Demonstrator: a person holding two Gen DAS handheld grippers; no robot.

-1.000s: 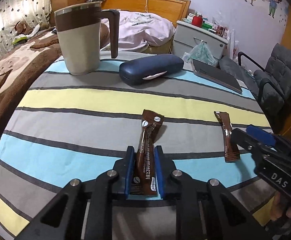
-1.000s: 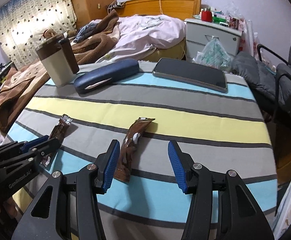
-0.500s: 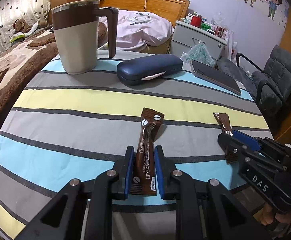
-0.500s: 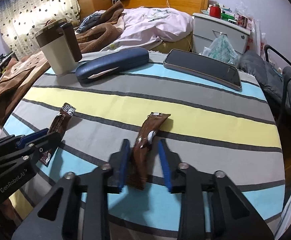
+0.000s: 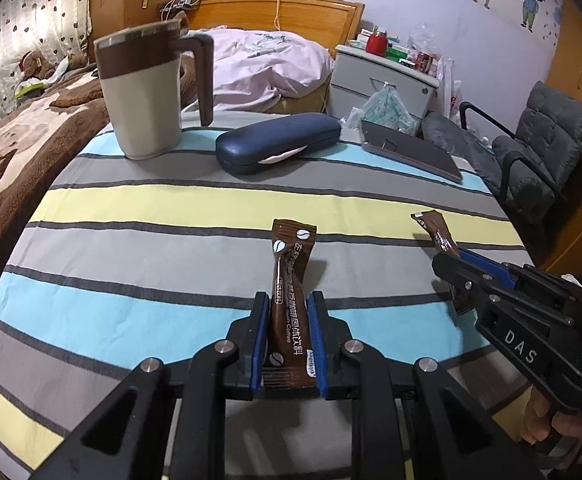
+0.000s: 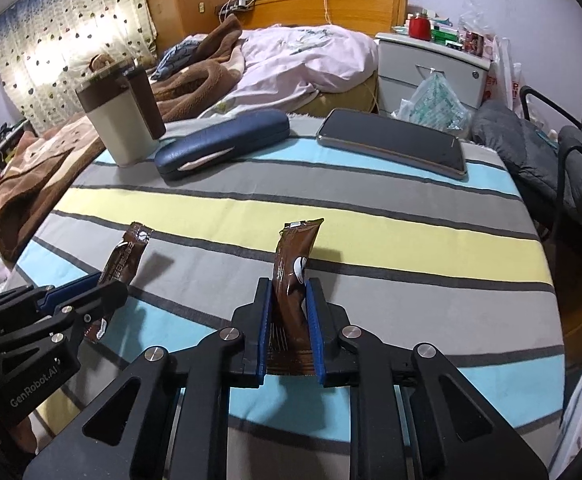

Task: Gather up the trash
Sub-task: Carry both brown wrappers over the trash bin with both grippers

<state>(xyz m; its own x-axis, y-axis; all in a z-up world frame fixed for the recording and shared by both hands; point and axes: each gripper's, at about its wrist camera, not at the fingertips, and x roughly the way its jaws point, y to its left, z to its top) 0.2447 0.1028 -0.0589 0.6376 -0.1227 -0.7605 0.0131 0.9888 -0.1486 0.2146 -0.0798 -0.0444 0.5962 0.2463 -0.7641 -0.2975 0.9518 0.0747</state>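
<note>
Two brown coffee sachets are in hand over the striped tablecloth (image 5: 151,208). My left gripper (image 5: 289,308) is shut on the near end of one sachet (image 5: 291,272), whose far end points away and casts a shadow on the cloth. My right gripper (image 6: 288,292) has its jaws closing, and the blue pads press the second sachet (image 6: 295,252), which bends between them with its far end raised. Each wrist view also shows the other gripper from the side: the right gripper (image 5: 463,264) with its sachet (image 5: 437,230), the left gripper (image 6: 87,292) with its sachet (image 6: 125,260).
At the far side of the table stand a beige and brown mug (image 5: 143,92), a dark blue glasses case (image 5: 279,140) and a flat dark tablet (image 6: 391,144). A bed lies behind, a grey chair (image 5: 543,152) to the right, a nightstand (image 6: 431,68) beyond.
The right gripper's wide jaws came together around the second sachet and now pinch it, its far end lifted off the cloth. The left gripper kept its hold throughout.
</note>
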